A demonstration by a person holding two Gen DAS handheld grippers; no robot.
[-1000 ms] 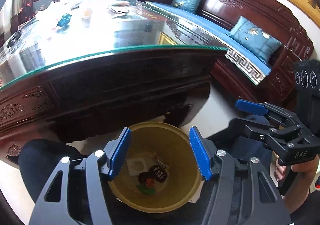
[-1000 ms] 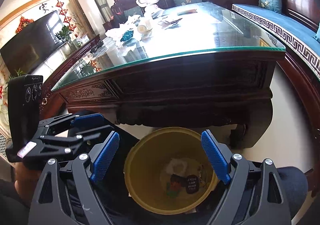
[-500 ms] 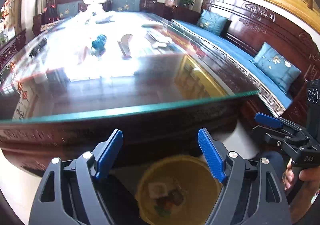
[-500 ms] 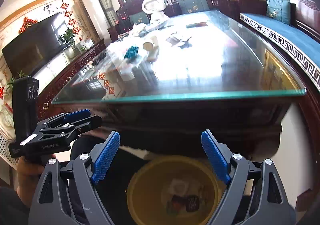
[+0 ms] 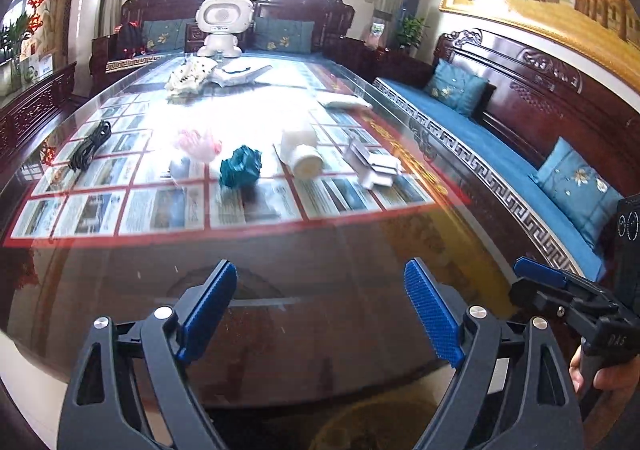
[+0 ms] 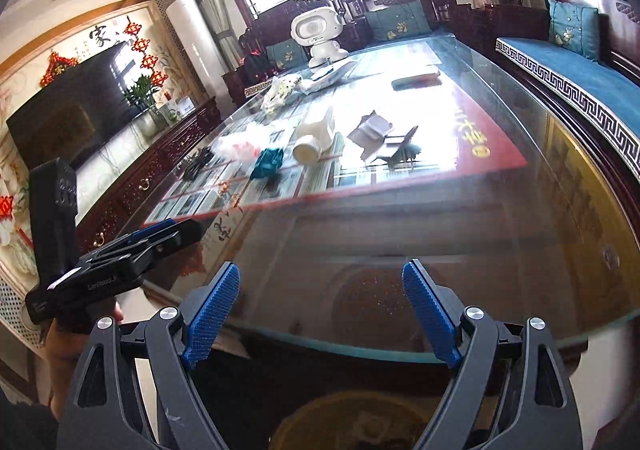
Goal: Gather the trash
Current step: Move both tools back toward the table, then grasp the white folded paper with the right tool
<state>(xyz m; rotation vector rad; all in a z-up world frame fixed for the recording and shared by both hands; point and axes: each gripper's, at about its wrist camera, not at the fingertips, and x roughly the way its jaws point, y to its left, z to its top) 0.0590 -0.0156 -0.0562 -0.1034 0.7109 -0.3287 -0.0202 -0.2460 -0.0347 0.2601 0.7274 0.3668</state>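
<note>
Both grippers are open and empty, held over the near edge of the glass-topped table [image 5: 320,250]. My left gripper [image 5: 320,310] and my right gripper [image 6: 320,310] point along the table. Mid-table lie a crumpled teal wrapper [image 5: 241,166] [image 6: 269,162], a tipped white paper cup [image 5: 302,154] [image 6: 314,140], a pinkish clear plastic bag [image 5: 198,142] [image 6: 240,146] and grey folded cardboard pieces [image 5: 372,166] [image 6: 380,138]. The yellow trash bin [image 5: 376,426] [image 6: 352,426] stands on the floor below the table edge, mostly hidden.
A white toy robot [image 5: 224,26] [image 6: 320,34], crumpled wrappers [image 5: 188,76] and flat packets sit at the table's far end. A black cable [image 5: 90,144] lies at the left. A blue-cushioned wooden sofa [image 5: 500,146] runs along the right; a TV cabinet [image 6: 132,178] along the left.
Both grippers have risen from over the yellow bin to above the table edge, so the view now looks along the tabletop. Both stayed open and empty.
</note>
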